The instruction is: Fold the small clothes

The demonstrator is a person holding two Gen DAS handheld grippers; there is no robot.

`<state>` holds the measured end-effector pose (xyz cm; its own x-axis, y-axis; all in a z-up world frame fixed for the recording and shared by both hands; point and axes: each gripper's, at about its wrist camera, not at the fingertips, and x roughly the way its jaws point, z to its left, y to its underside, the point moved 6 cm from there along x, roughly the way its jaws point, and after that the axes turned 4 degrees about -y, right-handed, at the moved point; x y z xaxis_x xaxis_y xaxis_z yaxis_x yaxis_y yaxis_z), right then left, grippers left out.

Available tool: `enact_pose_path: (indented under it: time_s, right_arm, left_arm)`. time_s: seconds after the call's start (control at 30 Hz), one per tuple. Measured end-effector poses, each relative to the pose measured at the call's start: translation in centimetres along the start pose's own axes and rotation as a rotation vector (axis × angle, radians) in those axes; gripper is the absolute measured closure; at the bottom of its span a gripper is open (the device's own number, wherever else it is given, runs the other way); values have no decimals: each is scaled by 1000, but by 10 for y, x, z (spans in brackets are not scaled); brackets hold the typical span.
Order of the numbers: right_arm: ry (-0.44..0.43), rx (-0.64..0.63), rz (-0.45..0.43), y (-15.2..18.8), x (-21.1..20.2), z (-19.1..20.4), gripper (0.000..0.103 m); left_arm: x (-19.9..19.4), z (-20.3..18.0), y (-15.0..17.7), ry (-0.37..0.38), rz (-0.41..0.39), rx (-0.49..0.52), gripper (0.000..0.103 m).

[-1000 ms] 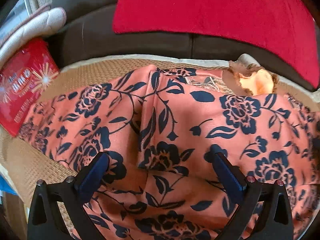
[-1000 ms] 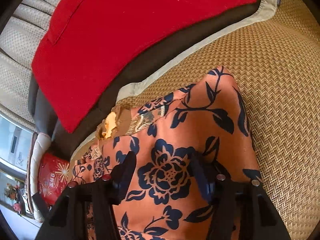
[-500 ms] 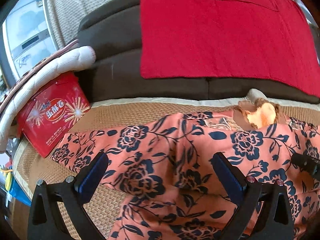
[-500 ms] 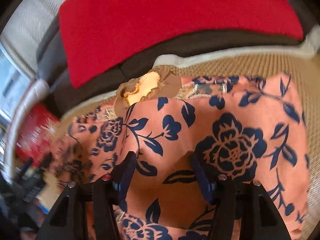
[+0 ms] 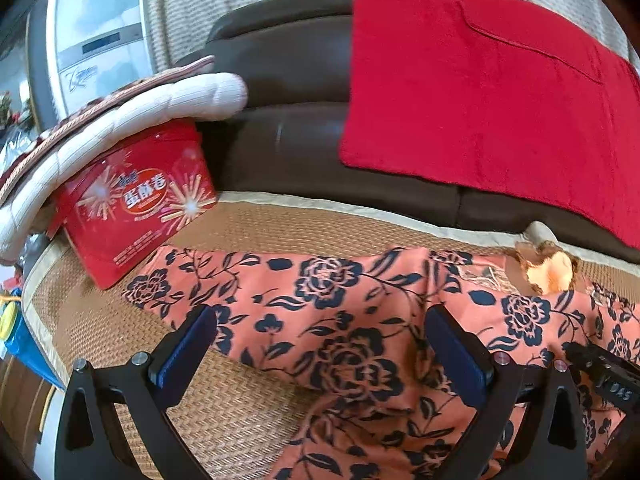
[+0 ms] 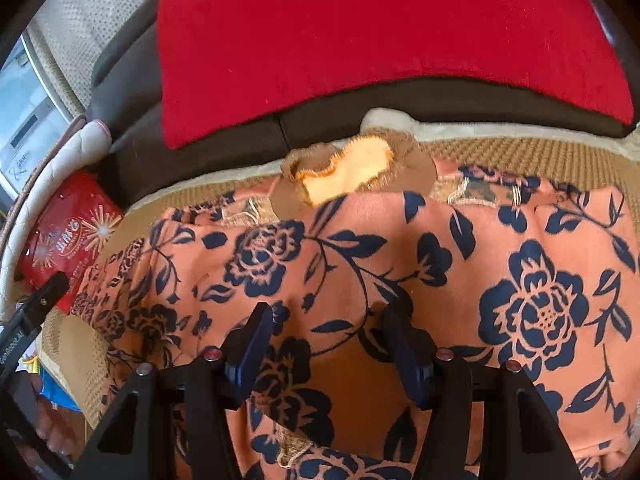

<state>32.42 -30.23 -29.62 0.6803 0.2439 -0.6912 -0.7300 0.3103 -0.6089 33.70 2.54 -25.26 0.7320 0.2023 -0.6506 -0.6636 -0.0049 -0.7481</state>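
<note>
Now you are holding two tongs, left tongs (image 5: pixel 320 354) and right tongs (image 6: pixel 328 346), both spread over one floral garment (image 5: pixel 340 320) lying on the woven mat (image 5: pixel 248 232); one red box (image 5: pixel 132 204) is sitting far left.

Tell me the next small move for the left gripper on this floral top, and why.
Probably lower the left gripper and close on the sleeve lying spread toward the red tin. Its jaws stand open with nothing between them, and that sleeve lies flat on the woven mat, unfolded. The right gripper is open over the floral top.
</note>
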Motion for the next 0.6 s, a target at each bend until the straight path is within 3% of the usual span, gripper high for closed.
enact_pose_path:
  time_s: [0.13,0.6]
  right_arm:
    - [-42,-10,-47,-4,-5,13,41]
    - [2,-13,-31,-3,18,26,42]
  left_arm:
    - [-2,18,-3,-17,-9,-37,0]
    - [3,94,-7,-136,-29,-164,0]
